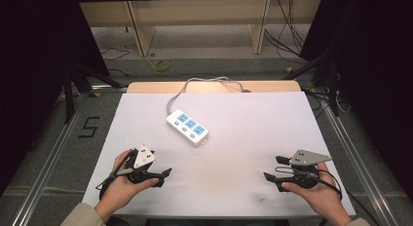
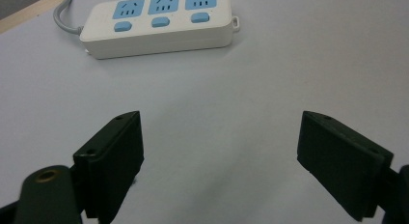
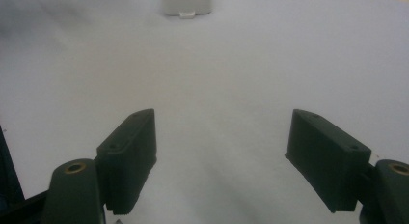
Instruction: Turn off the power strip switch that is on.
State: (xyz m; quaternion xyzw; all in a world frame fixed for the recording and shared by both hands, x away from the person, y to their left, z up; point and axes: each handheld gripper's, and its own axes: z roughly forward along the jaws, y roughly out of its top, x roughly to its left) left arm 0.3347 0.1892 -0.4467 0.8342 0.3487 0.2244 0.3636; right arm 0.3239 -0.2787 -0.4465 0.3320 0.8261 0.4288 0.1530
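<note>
Toward the worktop's [image 1: 243, 187] far edge lies the power strip [image 1: 187, 127], rigid, light, slick plastic, best pinched across its long sides; my left tongs [image 1: 163, 176] and right tongs [image 1: 272, 168] gape empty.

I see a white power strip [image 1: 188, 127] with three blue sockets and three blue switches lying flat and diagonal, mid-surface, its grey cord [image 1: 178, 96] trailing toward the far edge.

Each black tool, the left tool [image 1: 164, 174] and the right tool [image 1: 272, 168], carries a grey three-cornered plate, brass-ringed screw holes and a trailing black cable; the sleeves are beige.
</note>
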